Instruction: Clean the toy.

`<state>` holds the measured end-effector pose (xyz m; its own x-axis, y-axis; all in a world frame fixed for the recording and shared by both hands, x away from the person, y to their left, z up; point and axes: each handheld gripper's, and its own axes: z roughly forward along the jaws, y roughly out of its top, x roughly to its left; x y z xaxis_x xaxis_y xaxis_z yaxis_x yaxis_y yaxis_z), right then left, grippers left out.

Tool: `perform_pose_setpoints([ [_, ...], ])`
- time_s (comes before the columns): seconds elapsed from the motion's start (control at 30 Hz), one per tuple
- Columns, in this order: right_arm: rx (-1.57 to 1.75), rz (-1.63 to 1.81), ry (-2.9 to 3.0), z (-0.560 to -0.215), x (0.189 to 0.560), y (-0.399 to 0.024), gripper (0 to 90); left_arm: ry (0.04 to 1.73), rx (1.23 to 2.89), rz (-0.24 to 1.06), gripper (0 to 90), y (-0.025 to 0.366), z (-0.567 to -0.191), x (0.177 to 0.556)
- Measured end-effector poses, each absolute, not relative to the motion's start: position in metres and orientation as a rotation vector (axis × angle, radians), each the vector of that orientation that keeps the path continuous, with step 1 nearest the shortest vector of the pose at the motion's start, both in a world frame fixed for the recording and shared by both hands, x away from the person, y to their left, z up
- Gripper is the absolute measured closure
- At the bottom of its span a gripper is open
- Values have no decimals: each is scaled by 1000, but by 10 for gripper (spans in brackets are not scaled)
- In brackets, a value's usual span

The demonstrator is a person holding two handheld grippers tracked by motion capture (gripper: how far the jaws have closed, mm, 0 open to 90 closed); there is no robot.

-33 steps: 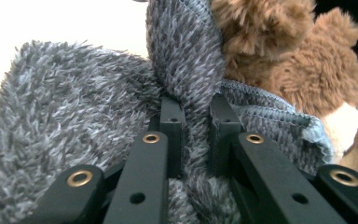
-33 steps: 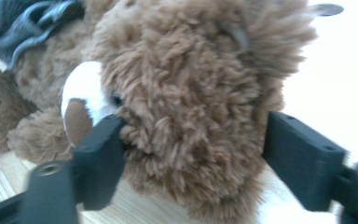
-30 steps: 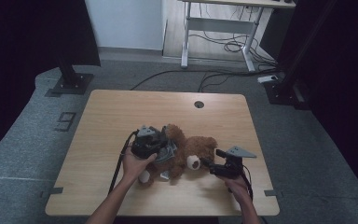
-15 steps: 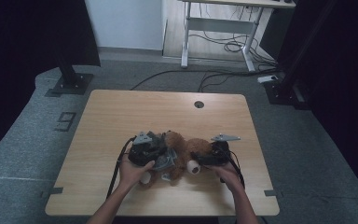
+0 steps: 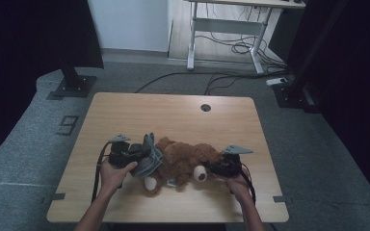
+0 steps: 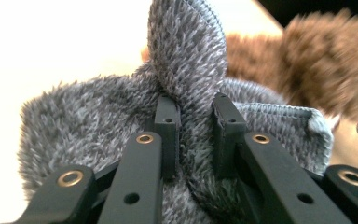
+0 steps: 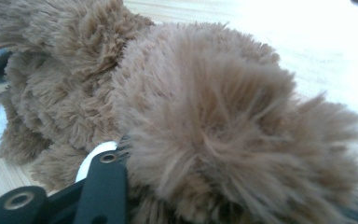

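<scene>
At the left of the wooden surface (image 5: 125, 110), the left gripper (image 5: 139, 153) is held in the left hand (image 5: 113, 173). Its jaws are clamped on a fold of a grey fuzzy garment (image 6: 186, 70); in the left gripper view the fabric is seen pinched between the two black jaws, which have just been opening slightly with the fold remaining between them. The garment (image 5: 149, 156) is located at the left end of a brown teddy bear (image 5: 185, 159) and is in contact with it.

The teddy bear is lying on its side near the front edge of the surface, between the two grippers. A white foot pad is visible at its lower left.

At the right, the right gripper (image 5: 212, 168) is held in the right hand (image 5: 238, 185). Its jaws have just been closing around the brown fur (image 7: 223, 121) of the bear's right end, and the fur is pressed between them
</scene>
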<state>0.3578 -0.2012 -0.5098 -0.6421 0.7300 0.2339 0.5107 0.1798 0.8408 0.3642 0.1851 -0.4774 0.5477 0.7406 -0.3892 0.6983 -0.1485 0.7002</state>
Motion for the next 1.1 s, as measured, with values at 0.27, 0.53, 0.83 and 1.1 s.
perform_pose_setpoints([
  [0.27, 1156, 1448, 2172, -511, 351, -196, 570, 1180, 1785, 12, 778, 165, -482, 370],
  [0.53, 1138, 1485, 2114, -514, 348, -195, 585, 1105, 1801, 59, 782, 146, -469, 367],
  [0.83, 1168, 1486, 2102, -515, 349, -198, 582, 956, 1871, 64, 785, 125, -458, 335],
  [1.1, 1223, 1504, 2022, -516, 353, -194, 596, 933, 1944, -55, 788, 112, -487, 321],
])
